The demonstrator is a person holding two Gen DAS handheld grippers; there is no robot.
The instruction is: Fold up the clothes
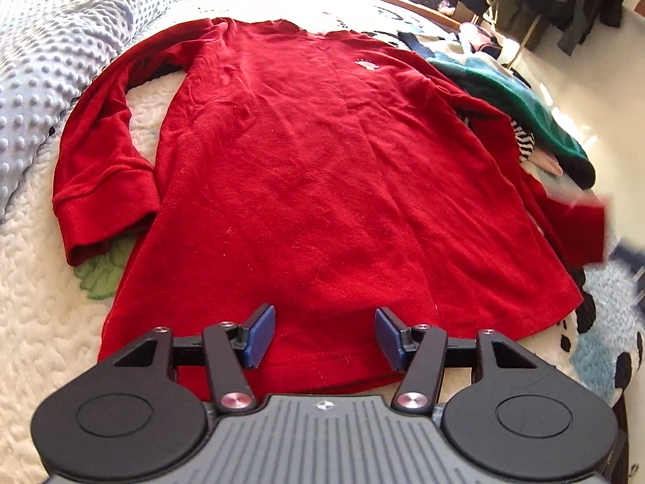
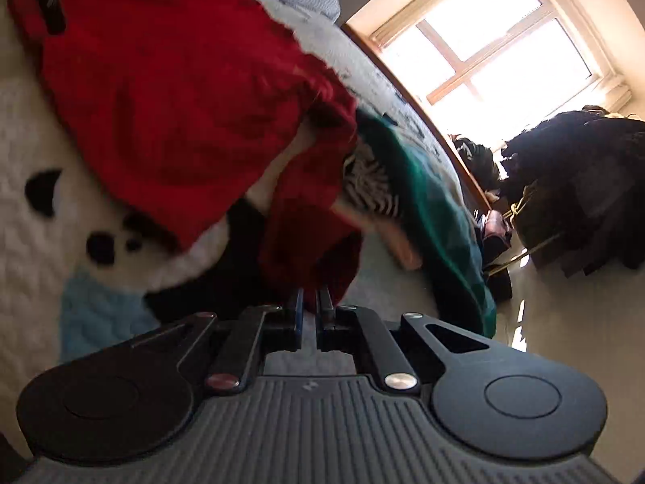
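Two grippers: my left gripper (image 1: 325,336) hangs with jaws spread over the hem; my right gripper (image 2: 309,309) is clenched on the red sleeve cuff (image 2: 310,258).
Shirt: red long-sleeved shirt (image 1: 322,169) lies flat, collar at 12 o'clock.
Edges: other sleeve (image 1: 100,161) at 9 o'clock; clothes pile (image 1: 524,105) crowds 2 o'clock.
Surface: white quilted bedspread (image 1: 36,302).
Room: bright window (image 2: 496,44) at 1 o'clock.

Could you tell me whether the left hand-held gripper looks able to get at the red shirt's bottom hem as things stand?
Probably yes: the left hand-held gripper is open just above the red shirt, and nothing lies over the hem.
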